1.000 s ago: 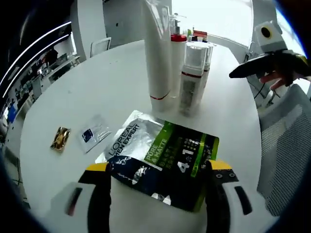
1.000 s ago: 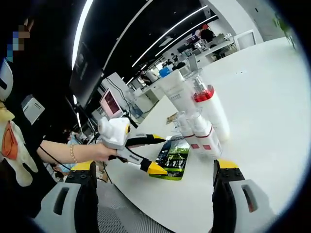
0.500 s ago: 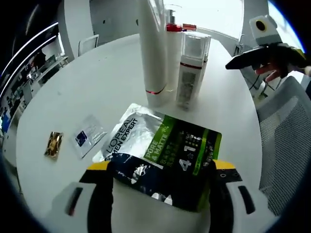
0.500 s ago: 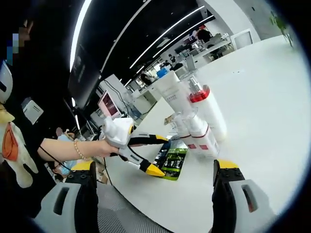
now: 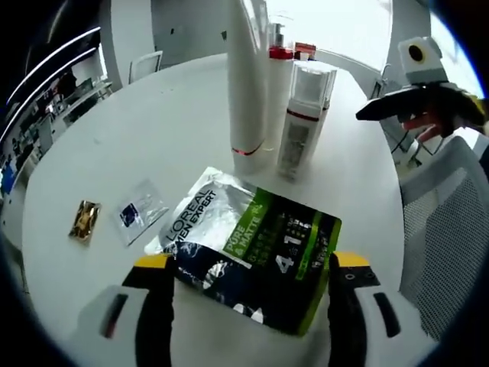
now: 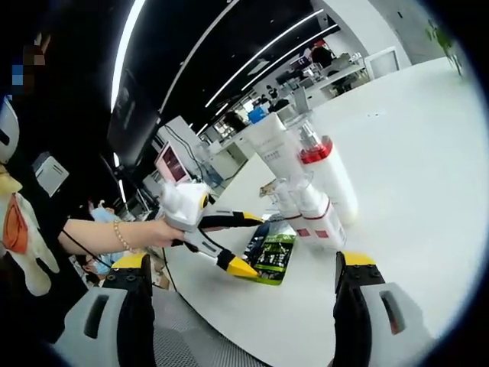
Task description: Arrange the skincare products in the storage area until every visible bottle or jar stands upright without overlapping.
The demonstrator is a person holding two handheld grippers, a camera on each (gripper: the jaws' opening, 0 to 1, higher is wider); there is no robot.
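Note:
A tall white tube (image 5: pixel 248 84), a white pump bottle with a red collar (image 5: pixel 279 84) and a clear-capped bottle (image 5: pixel 302 115) stand upright, close together, on the round white table (image 5: pixel 153 130). A flat silver, green and black sachet pack (image 5: pixel 252 245) lies in front of them. My left gripper (image 5: pixel 250 261) is open, its jaws either side of the pack's near end. In the right gripper view, the left gripper (image 6: pixel 244 243) hovers by the pack (image 6: pixel 273 248), with the bottles (image 6: pixel 325 180) behind. My right gripper (image 6: pixel 244 264) is open, empty and off the table's edge; its black jaws (image 5: pixel 382 107) show at upper right.
A small clear sachet (image 5: pixel 140 212) and a gold sachet (image 5: pixel 82 220) lie on the left of the table. A red and white box (image 5: pixel 306 52) stands behind the bottles. A mesh chair (image 5: pixel 443 222) sits by the table's right edge. A person's forearm (image 6: pixel 99 233) holds the left gripper.
My left gripper has shifted slightly over the pack, so its view has moved a little. The bottles, pack and sachets stay in place. The right gripper holds almost still.

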